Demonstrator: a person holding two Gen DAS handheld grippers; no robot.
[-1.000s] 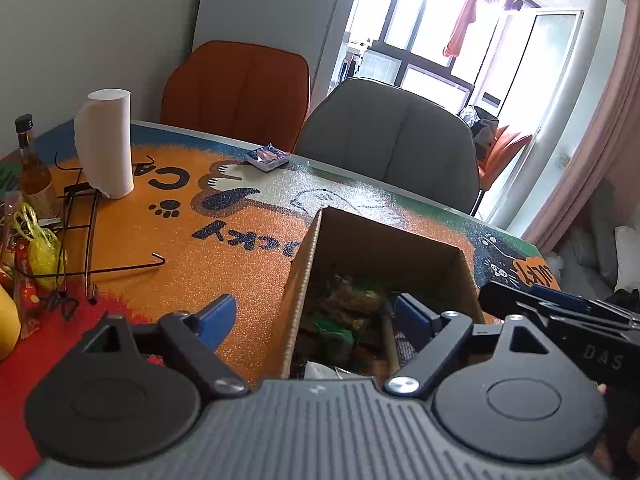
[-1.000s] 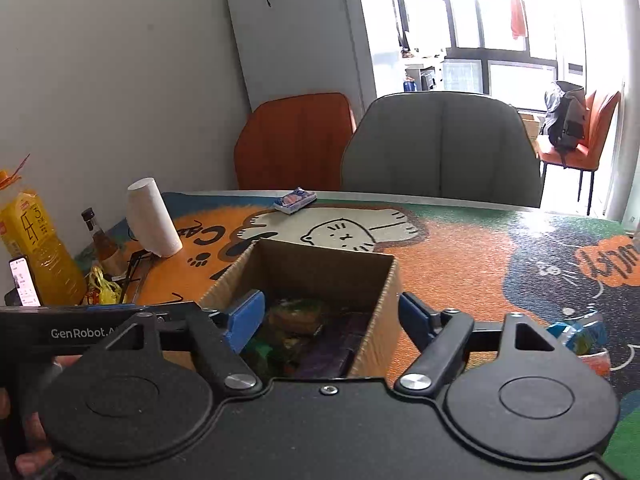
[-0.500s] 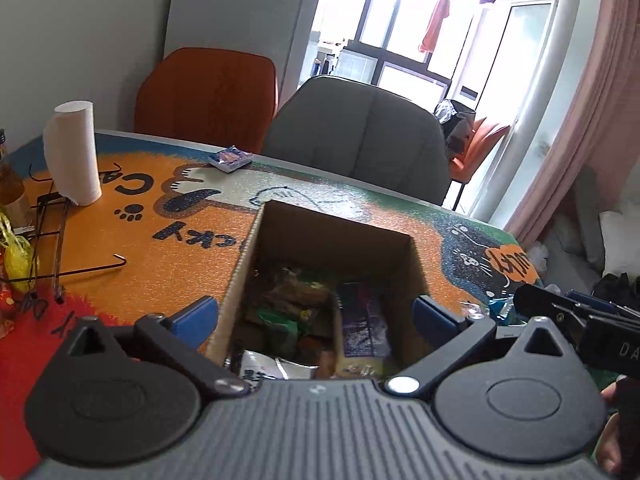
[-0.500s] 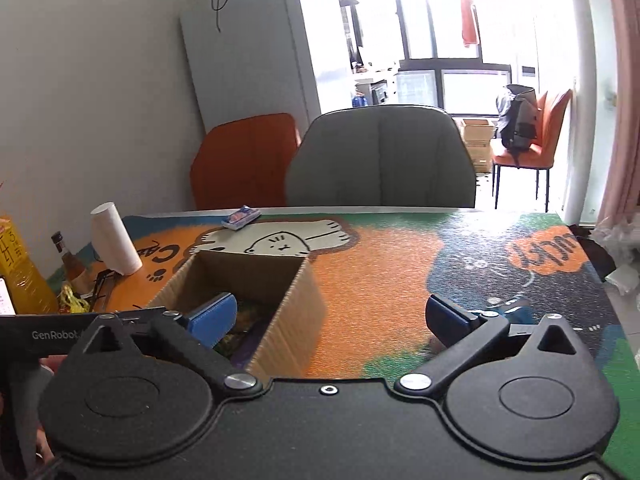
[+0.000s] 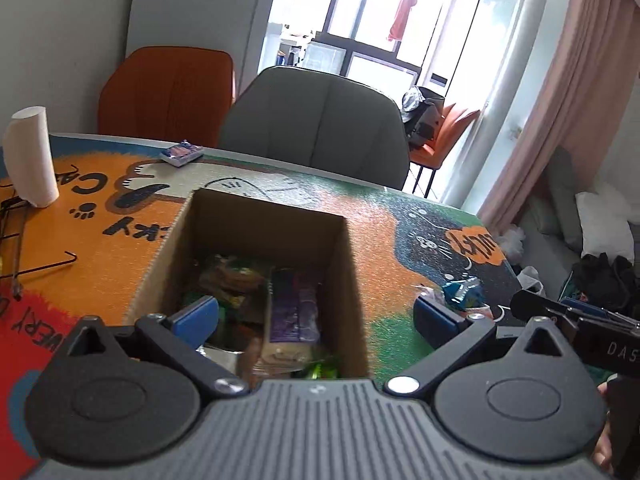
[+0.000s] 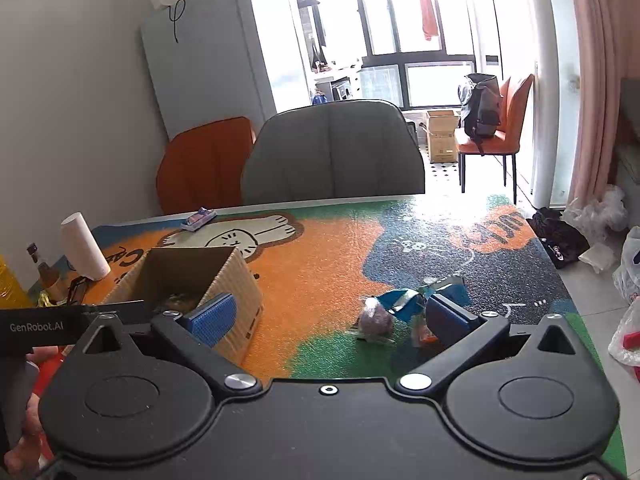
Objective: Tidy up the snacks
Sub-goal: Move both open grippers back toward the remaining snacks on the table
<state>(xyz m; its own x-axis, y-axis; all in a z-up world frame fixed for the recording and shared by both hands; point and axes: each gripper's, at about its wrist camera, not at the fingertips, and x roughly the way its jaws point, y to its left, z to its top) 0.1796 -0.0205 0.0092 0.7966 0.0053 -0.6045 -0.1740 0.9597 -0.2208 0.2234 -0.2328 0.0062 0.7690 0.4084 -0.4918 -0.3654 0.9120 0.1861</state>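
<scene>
An open cardboard box (image 5: pixel 256 248) stood on the table, holding mixed snack packets (image 5: pixel 294 312). Three loose snacks (image 6: pixel 400 312), blue, purple and orange, lay close together, apart from it.

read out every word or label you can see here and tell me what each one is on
"GenRobot.AI": black bar of the left tongs.
"DAS", cut off: bar of the right tongs.
"LUCKY", upside down: orange bubble on the table mat.
Snack packets in the cardboard box: print too blurred to read.

We see our right tool (image 6: pixel 328 318) spread wide, empty, above loose snacks (image 6: pixel 394 312) beside the cardboard box (image 6: pixel 192 280) on the worktop (image 6: pixel 320 264).
</scene>
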